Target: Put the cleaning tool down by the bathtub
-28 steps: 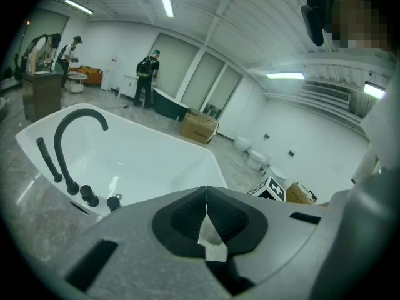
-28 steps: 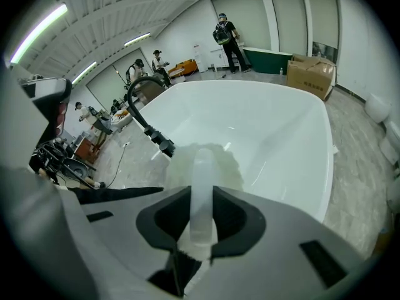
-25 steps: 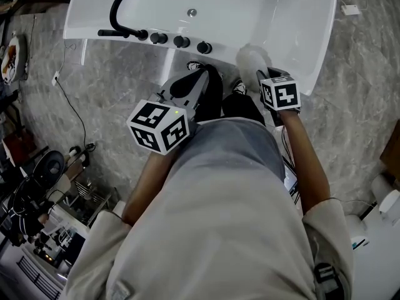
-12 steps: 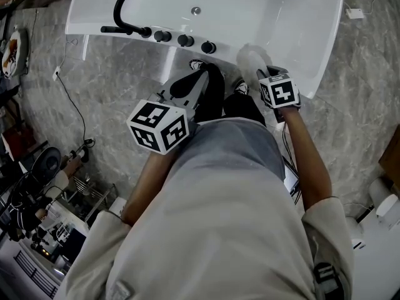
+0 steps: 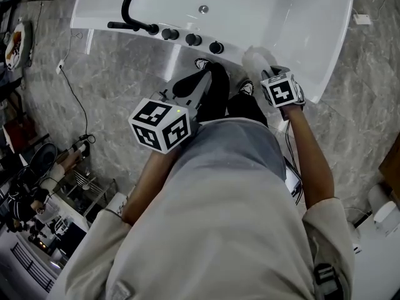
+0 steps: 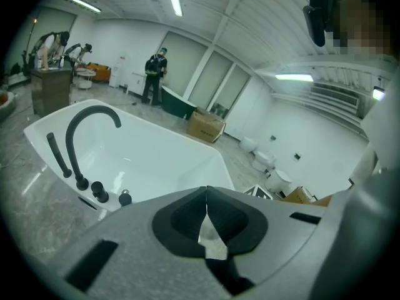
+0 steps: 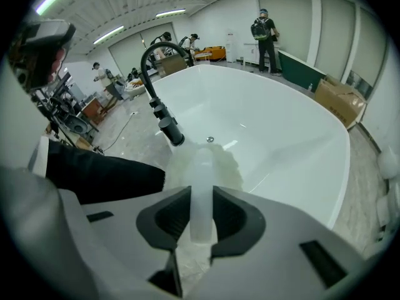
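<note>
head view: drain (image 5: 203, 9) inside white bathtub (image 5: 300, 17)

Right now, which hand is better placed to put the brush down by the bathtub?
Right: the right gripper grips the brush handle beside the bathtub rim; the left gripper is shut, empty.

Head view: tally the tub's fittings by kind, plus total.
Spout: 1
Hand shower: 1
Knobs: 3
Drain: 1
Total: 6
</note>
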Action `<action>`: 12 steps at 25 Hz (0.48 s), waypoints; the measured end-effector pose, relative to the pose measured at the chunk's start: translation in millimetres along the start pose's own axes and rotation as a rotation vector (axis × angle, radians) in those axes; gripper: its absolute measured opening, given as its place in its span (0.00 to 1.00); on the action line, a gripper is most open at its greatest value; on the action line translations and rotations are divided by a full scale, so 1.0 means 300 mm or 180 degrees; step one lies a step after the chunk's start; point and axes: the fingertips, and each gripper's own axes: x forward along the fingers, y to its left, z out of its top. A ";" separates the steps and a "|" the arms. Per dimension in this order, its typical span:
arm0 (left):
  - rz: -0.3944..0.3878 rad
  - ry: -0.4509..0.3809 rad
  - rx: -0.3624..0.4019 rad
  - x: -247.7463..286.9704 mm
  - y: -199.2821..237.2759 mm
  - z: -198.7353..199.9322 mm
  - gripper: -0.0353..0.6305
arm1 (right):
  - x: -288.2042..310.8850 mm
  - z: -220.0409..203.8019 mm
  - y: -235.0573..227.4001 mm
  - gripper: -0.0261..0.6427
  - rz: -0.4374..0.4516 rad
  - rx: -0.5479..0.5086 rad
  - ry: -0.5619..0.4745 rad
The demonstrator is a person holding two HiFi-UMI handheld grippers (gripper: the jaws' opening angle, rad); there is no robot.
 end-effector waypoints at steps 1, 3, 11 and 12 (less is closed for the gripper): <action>0.0006 0.0000 -0.0012 -0.002 0.006 0.002 0.07 | 0.003 0.003 0.002 0.15 -0.0005 -0.0082 0.0023; 0.0011 0.0001 -0.0027 -0.004 0.013 0.004 0.07 | 0.010 0.006 0.005 0.15 0.0003 -0.0193 0.0052; 0.0012 0.0019 -0.0076 0.008 0.041 -0.003 0.07 | 0.050 0.010 -0.001 0.15 -0.0041 -0.0731 0.0219; 0.0015 0.0022 -0.0084 0.009 0.044 -0.003 0.07 | 0.054 0.012 0.001 0.15 -0.0031 -0.0785 0.0224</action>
